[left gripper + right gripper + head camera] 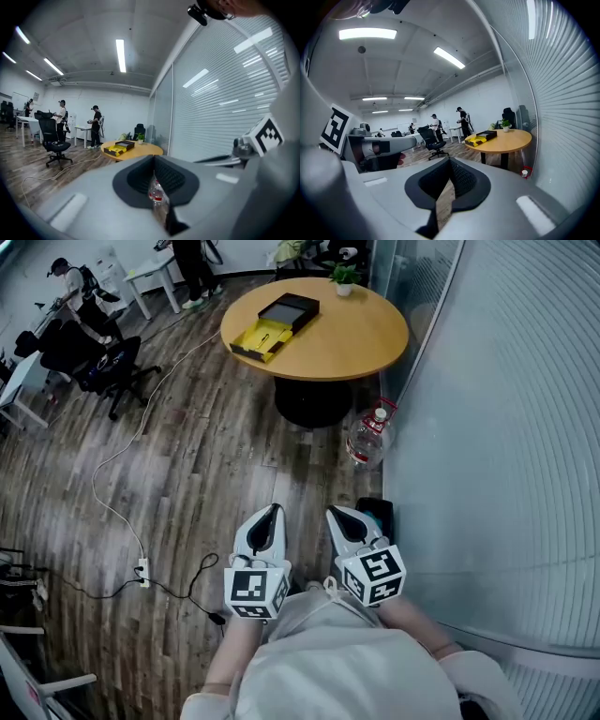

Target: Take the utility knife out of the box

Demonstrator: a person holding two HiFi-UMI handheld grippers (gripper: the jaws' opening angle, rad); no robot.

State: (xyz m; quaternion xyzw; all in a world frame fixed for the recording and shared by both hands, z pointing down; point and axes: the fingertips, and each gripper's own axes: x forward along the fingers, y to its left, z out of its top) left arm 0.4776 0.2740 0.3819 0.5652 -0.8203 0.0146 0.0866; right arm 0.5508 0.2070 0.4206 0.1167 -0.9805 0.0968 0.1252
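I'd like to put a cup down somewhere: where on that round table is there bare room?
The table's right half is bare, from the box across to the rim by the glass wall, and so is the near edge. The box fills the left side; the plant sits at the far rim.
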